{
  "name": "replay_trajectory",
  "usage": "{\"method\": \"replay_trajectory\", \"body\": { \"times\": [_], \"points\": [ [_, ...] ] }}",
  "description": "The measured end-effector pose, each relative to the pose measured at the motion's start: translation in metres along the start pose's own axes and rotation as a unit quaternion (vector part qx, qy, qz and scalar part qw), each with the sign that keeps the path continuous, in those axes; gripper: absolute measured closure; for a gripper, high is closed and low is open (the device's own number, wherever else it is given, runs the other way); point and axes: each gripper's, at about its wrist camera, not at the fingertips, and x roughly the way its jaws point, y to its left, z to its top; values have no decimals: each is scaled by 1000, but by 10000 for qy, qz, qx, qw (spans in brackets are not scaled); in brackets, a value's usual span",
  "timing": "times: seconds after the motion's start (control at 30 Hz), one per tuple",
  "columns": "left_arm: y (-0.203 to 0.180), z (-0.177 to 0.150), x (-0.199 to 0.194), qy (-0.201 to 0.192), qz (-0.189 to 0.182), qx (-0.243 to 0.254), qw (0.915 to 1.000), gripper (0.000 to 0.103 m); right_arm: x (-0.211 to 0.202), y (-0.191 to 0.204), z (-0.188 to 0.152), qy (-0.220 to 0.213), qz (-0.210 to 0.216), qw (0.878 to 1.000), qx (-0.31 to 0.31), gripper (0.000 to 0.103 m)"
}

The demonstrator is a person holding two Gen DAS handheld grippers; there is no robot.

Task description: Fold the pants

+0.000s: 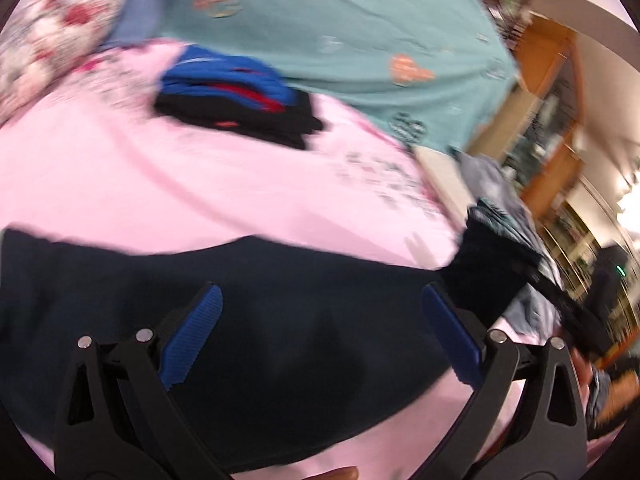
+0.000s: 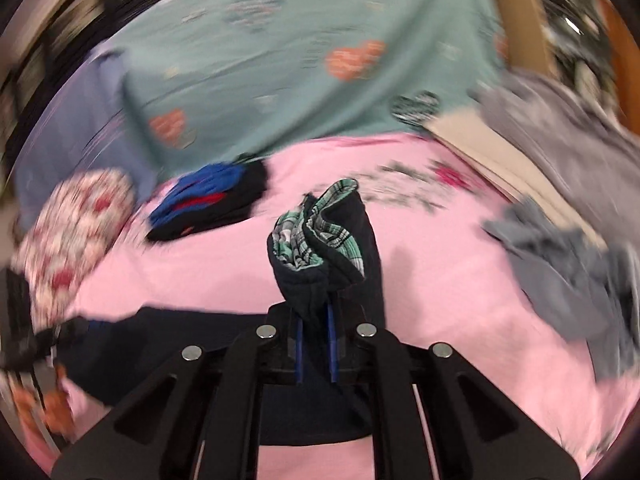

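Note:
Dark navy pants [image 1: 248, 304] lie across a pink sheet [image 1: 200, 184]. In the left wrist view my left gripper [image 1: 320, 324] hovers over them, open, its blue pads [image 1: 196, 332] wide apart and gripping nothing. One end of the pants [image 1: 488, 276] is lifted at the right. In the right wrist view my right gripper [image 2: 316, 324] is shut on that bunched end [image 2: 324, 248], which shows a green plaid lining. The rest of the pants [image 2: 160, 344] trails down to the left. Both views are blurred by motion.
A folded stack of blue, red and black clothes [image 1: 236, 96] [image 2: 208, 200] rests farther back on the sheet. A floral pillow [image 1: 56, 40] [image 2: 76, 232] is at the left. A teal blanket with hearts [image 2: 300, 60] lies behind. Grey garments [image 2: 568, 264] are heaped at the right; wooden shelves [image 1: 552, 120] stand beyond.

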Motion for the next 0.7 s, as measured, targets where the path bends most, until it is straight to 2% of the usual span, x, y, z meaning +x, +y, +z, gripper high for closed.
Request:
{"method": "replay_trajectory", "body": {
  "times": [0.07, 0.13, 0.2, 0.23, 0.3, 0.33, 0.37, 0.43, 0.53, 0.63, 0.67, 0.7],
  "points": [
    [15, -6, -5, -20, 54, -236, 9997, 2, 11, 36, -12, 218, 184, 9971, -702, 94],
    [29, -14, -8, -8, 19, -404, 9992, 2, 26, 67, -30, 575, 312, 9878, -1415, 94],
    [34, -16, -8, 44, -94, -528, 9986, 2, 42, 89, -48, 1052, 367, 9731, -2016, 93],
    [34, -15, -10, 11, -184, -506, 9985, 2, 50, 98, -61, 1413, 422, 9610, -2341, 92],
    [33, -15, -8, -42, -214, -389, 9990, 2, 58, 108, -78, 1742, 333, 9423, -2840, 85],
    [34, -14, -7, -4, -191, -378, 9991, 2, 53, 112, -81, 1666, 274, 9372, -3050, 78],
    [32, -15, -4, 61, -200, -384, 9990, 2, 48, 113, -79, 1711, 415, 9350, -3079, 74],
    [33, -14, -1, 161, -299, -413, 9986, 2, 30, 106, -66, 1667, 1139, 9393, -2774, 68],
    [37, -14, 1, 161, -396, -520, 9977, 2, 10, 86, -39, 1329, 2132, 9471, -1996, 65],
    [39, -14, 1, 135, -451, -570, 9973, 2, 16, 55, -15, 1095, 2318, 9629, -840, 65],
    [38, -14, 1, 131, -448, -573, 9973, 2, 22, 47, -12, 1075, 2236, 9674, -515, 65],
    [37, -15, 1, 137, -435, -567, 9974, 2, 30, 39, -12, 1106, 2119, 9708, -209, 71]
  ]
}}
